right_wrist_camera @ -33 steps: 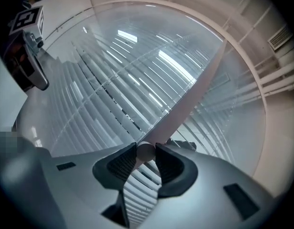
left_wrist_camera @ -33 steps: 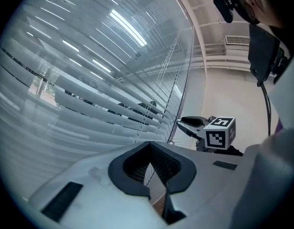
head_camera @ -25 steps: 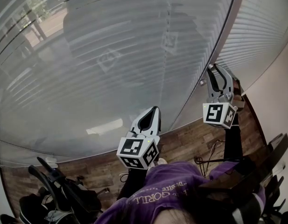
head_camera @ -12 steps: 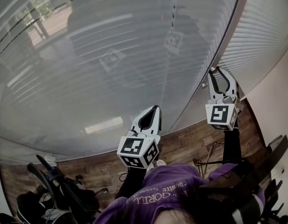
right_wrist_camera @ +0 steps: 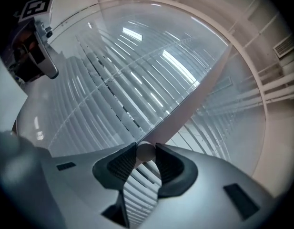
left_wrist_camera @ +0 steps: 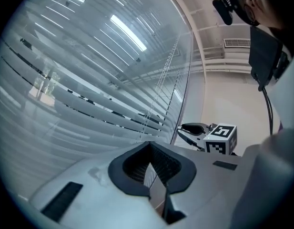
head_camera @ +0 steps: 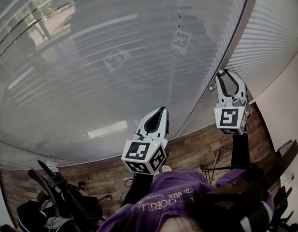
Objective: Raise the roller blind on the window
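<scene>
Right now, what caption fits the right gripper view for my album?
Right gripper pinches small round white knob beside grey slatted blind.

Hand-held grippers, two: left hand-held gripper [head_camera: 162, 111] and right hand-held gripper [head_camera: 229, 76]. One cube [head_camera: 142, 157] on the left, one cube [head_camera: 231, 119] on the right, so two. Two cube reflections in the glass, one [head_camera: 115, 59] ahead of the left hand-held gripper, one [head_camera: 181, 40] between the two. One blind [head_camera: 66, 91] ahead of the left hand-held gripper, a second blind [head_camera: 276, 28] right of the right hand-held gripper. One post [head_camera: 235, 33] between them. One knob [right_wrist_camera: 146, 152] between the right hand-held gripper's jaws. One person [head_camera: 173, 197] behind both. Dark gear below the left one: count unclear.
</scene>
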Demonstrator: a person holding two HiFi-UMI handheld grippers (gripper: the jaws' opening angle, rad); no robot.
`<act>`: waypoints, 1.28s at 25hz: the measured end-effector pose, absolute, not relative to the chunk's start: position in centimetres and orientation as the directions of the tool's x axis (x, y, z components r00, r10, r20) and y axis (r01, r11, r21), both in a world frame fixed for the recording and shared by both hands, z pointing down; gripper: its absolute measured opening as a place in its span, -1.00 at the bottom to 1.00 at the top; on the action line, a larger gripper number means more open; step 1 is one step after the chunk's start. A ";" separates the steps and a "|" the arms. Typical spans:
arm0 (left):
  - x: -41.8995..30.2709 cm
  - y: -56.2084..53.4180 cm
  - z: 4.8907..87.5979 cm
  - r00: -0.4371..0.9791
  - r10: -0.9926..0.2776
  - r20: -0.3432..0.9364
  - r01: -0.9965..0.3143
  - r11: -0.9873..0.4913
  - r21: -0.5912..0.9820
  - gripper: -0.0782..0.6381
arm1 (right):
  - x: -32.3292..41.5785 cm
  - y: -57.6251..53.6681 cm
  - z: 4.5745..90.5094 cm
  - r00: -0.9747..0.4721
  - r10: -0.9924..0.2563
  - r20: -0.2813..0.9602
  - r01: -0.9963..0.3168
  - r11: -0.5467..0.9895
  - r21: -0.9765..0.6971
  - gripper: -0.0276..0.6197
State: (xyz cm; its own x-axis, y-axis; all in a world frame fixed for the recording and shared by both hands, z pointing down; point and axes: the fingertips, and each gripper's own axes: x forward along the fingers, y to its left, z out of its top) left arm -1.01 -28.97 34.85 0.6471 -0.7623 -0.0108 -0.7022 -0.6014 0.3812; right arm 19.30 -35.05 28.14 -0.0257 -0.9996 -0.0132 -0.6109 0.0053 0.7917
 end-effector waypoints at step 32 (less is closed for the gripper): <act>-1.3 -29.0 35.5 0.641 -0.768 0.001 -0.707 -0.590 0.390 -0.78 | 19.3 -34.4 26.9 -0.154 -0.988 -0.004 -0.896 0.138 0.421 -0.53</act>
